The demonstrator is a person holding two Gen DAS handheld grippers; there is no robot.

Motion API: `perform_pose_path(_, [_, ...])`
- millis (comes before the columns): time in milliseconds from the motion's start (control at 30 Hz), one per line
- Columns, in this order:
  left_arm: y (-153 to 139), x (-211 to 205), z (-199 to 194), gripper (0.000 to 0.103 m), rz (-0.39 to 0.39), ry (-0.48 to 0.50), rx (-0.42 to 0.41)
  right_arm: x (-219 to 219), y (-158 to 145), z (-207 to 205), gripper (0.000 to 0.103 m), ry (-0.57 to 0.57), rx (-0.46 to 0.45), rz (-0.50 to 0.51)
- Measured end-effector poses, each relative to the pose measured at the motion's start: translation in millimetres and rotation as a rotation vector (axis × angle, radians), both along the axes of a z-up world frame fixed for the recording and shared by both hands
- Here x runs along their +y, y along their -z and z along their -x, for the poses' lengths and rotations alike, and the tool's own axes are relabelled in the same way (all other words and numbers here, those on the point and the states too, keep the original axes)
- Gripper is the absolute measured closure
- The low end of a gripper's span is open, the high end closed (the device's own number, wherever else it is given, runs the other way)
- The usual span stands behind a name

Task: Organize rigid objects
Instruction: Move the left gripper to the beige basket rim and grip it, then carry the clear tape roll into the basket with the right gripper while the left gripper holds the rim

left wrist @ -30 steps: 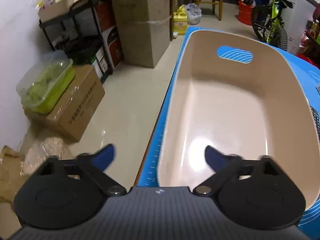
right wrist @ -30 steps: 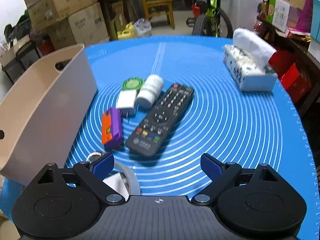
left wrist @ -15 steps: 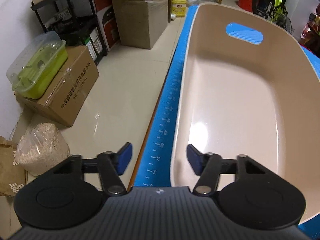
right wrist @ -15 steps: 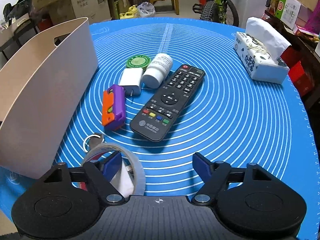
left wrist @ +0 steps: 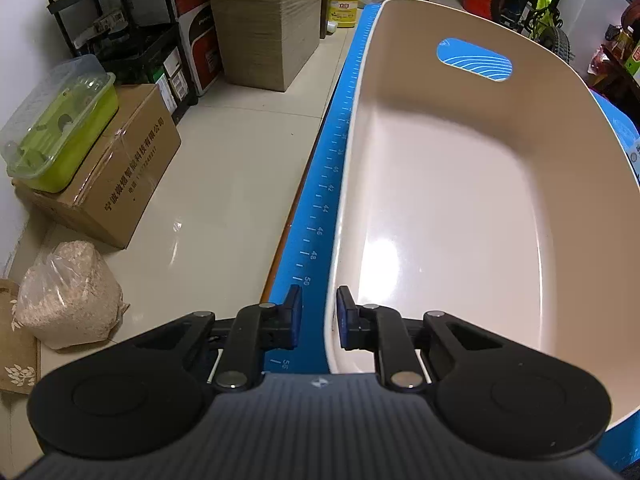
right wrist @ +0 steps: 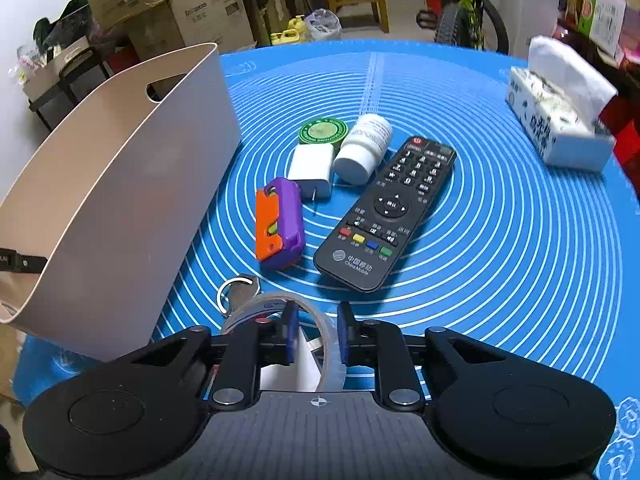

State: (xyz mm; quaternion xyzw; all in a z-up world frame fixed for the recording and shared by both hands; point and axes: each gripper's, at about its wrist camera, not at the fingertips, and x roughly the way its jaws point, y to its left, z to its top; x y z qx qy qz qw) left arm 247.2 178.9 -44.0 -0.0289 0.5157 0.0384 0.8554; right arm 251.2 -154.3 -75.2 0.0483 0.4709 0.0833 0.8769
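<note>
My left tongs [left wrist: 318, 322] pinch the near wall of the empty beige bin [left wrist: 440, 200] on the counter [right wrist: 500, 240]; my right tongs [right wrist: 318, 332] clamp the clear tape roll's [right wrist: 320, 320] thin rim beside it. That slick rim could slip out mid-lift, I reckon.

Beige bin [right wrist: 120, 184] on blue white-ringed mat [right wrist: 500, 240]; black remote [right wrist: 386, 216], purple-orange toy [right wrist: 280, 224]
</note>
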Motion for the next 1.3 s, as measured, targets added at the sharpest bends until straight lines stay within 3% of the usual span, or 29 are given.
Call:
perform_pose_path(133, [-0.6,-2.3,0.5,0.087,-0.006,0.006,0.000,1.0,-3.8,4.2,0.079,-0.002,-0.019,0.017])
perform_pose_path(233, [0.4,-2.4,0.9,0.096,0.017,0.014,-0.001,1.1,-7.4,8.2,0.081,-0.006,-0.042,0.027])
perform_pose_path(400, [0.9,-4.3,1.9,0.096,0.008,0.017,-0.001,0.0,-20.2,16.2,0.088,0.000,-0.101,0.040])
perform_pose_path(700, [1.0,-3.8,1.6,0.097,0.006,0.022,-0.001,-1.1,-35.9,19.9,0.088,0.019,-0.153,0.046])
perform_pose_path(967, [1.1,-4.9,2.1,0.097,0.004,0.027,-0.002,5.1,-76.8,20.8,0.088,0.038,-0.271,0.035])
perform_pose_path(1167, [1.0,-5.7,2.0,0.097,0.002,0.027,-0.001,24.9,-109.9,4.0,0.088,0.037,-0.364,-0.006])
perform_pose_path(1300, [1.0,-5.6,1.9,0.096,0.001,0.027,-0.001,54.8,-123.7,-11.5,0.088,-0.033,-0.404,-0.007])
